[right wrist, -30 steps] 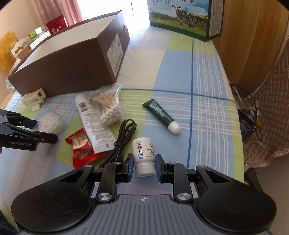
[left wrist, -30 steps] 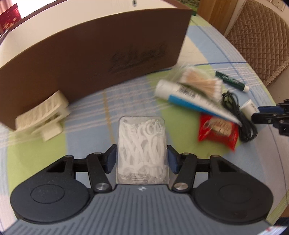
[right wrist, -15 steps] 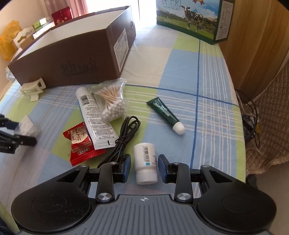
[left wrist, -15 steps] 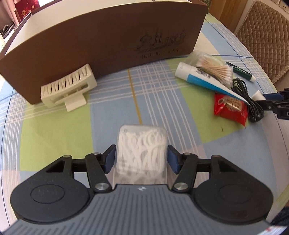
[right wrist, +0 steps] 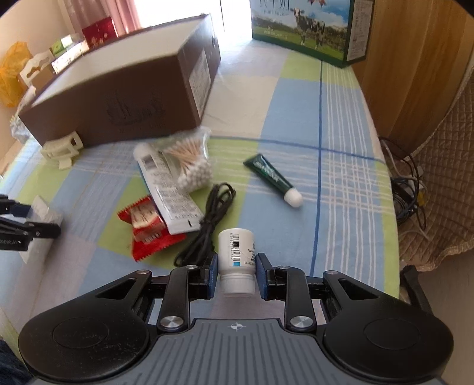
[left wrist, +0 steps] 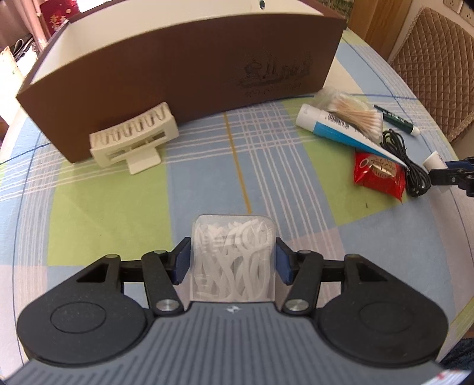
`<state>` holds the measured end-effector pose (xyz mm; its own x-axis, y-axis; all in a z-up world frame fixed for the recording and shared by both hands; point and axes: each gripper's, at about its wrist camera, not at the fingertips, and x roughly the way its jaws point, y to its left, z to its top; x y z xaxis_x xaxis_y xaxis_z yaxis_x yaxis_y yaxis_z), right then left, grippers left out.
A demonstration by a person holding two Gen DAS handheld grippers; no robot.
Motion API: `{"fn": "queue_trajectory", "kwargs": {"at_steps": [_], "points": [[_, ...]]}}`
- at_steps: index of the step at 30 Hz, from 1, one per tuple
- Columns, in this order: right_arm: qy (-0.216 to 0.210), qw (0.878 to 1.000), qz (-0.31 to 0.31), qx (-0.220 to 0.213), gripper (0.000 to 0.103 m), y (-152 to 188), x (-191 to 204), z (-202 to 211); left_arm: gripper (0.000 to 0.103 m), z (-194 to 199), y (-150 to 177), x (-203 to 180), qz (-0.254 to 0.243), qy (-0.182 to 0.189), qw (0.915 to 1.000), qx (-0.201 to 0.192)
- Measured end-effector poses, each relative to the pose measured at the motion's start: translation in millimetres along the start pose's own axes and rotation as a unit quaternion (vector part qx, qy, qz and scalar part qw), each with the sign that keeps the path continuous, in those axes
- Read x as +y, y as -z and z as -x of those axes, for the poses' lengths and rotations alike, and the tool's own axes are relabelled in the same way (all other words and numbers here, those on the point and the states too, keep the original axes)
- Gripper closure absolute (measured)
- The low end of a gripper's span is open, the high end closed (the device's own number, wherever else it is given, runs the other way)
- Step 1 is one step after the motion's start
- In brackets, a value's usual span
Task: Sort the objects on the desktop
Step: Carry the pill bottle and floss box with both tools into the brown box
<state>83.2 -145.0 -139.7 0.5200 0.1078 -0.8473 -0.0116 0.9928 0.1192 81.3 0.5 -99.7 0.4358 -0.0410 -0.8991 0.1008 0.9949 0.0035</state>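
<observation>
The left claw (left wrist: 232, 265) pinches a clear plastic box of white floss picks (left wrist: 233, 260) above the checked worktop (left wrist: 112, 201). The right claw (right wrist: 236, 277), whose jaws have just been closing, pinches a small white barcoded pill bottle (right wrist: 237, 260). Behind it stand a brown cardboard box (right wrist: 124, 97) and a green carton (right wrist: 305, 26) reading "PURE MILK".

swabs (right wrist: 192, 165) on tube (right wrist: 169, 189) (before box (right wrist: 118, 97))
</observation>
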Motion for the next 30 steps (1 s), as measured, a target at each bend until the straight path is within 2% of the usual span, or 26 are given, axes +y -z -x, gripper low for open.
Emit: {"fn": "queue_trajectory", "kwargs": {"at_steps": [8, 20, 30], "points": [[-0.045, 0.998, 0.018, -0.039, 0.079, -17, 30, 22, 0.051, 29, 1, 7, 0.011, -0.003, 0.9991, -0.040], [-0.121, 0.989, 0.075, -0.048, 0.079, -44, 93, 13, 0.051, 66, -12, 16, 0.025, 0.006, 0.9953, -0.093], [-0.147, 0.980, 0.110, -0.077, 0.079, -83, 125, 10, 0.051, 80, -40, 30, 0.024, 0.003, 0.9910, -0.132]]}}
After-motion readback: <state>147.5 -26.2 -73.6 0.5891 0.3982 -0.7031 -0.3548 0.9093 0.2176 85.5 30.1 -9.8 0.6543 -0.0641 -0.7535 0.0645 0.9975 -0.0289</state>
